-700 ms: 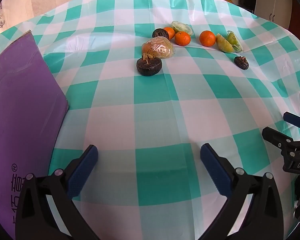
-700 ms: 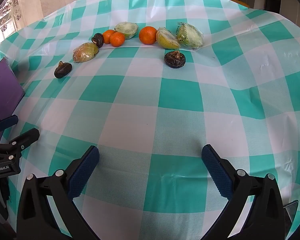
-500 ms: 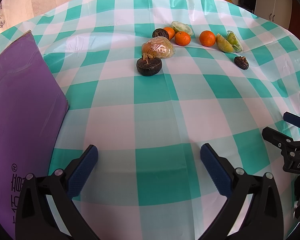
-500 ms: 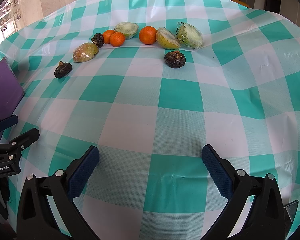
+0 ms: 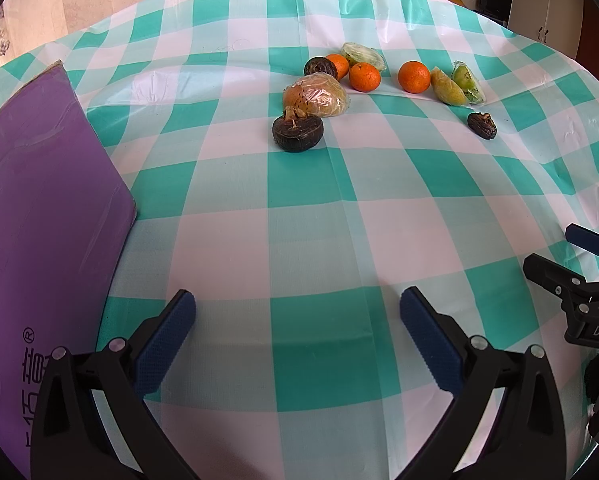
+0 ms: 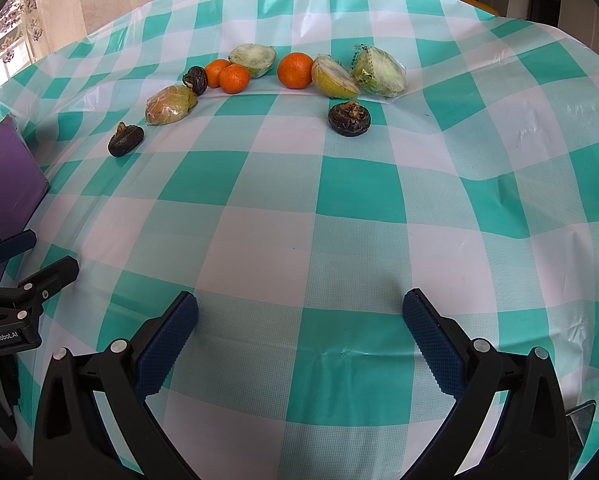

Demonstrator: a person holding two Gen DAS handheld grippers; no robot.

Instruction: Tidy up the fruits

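- Grippers at rest: the left gripper (image 5: 297, 312) and the right gripper (image 6: 299, 312) hang low over the checked tablecloth (image 5: 311, 216), jaws spread wide and empty, both well short of the fruit; this looks like a starting stance, with no piece chosen yet.
- Fruit lies in a loose arc at twelve o'clock in both views, far across the cloth, unsorted by kind.
- Three oranges (image 6: 294, 70) are bright, round and unwrapped; two touch each other at eleven o'clock in the right view, the third sits apart between wrapped pieces.
- Cut fruit in cling film: a brownish wrapped piece (image 5: 315, 95), a yellow half (image 6: 335, 78) and pale green halves (image 6: 379, 68), their film glossy and probably slippery under the pads.
- Three dark, wrinkled fruits (image 5: 298, 131) lie scattered through the arc, one at each end and one beside the oranges, so grouping them appears to be part of the job.
- A purple box (image 5: 43, 216) stands at nine o'clock beside the left gripper, near enough to serve as a bin, though its opening is not visible.
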